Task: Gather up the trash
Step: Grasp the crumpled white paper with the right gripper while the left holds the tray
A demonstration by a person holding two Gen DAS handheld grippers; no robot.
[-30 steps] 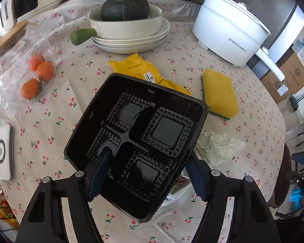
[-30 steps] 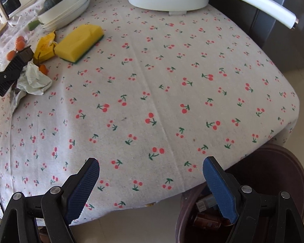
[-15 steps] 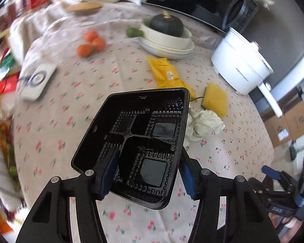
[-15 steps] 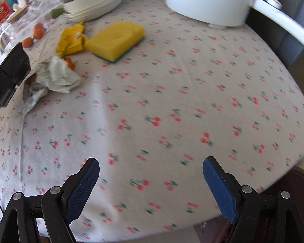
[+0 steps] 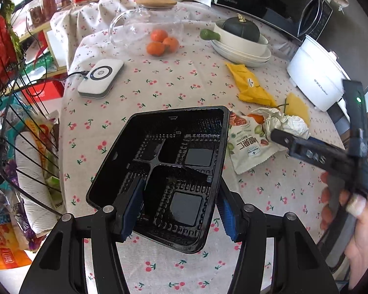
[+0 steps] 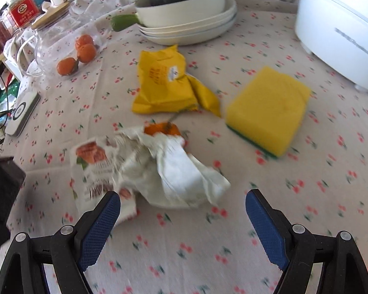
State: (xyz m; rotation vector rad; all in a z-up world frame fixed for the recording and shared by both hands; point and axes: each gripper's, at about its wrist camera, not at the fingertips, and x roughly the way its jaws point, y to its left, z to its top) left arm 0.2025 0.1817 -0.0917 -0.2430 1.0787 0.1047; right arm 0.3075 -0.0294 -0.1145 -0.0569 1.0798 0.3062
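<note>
the left tongs point(image 5: 179, 210) have closed onto the black tray point(image 5: 164, 169) and lifted it, uncovering the snack bag point(image 6: 95, 169), while the open right tongs point(image 6: 182, 223) swing in over the crumpled paper point(image 6: 174, 171), likely next.

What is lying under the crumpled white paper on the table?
Under the crumpled white paper lies a nut snack bag, partly covered, and an orange peel shows at its far edge. Anything beneath the paper's middle is hidden.

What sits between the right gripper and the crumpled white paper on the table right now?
Nothing visible. The right gripper is open, with only bare tablecloth between its pads and the crumpled white paper. The paper lies partly on a nut snack packet with orange peel at its far edge. The yellow sponge lies off to the side.
</note>
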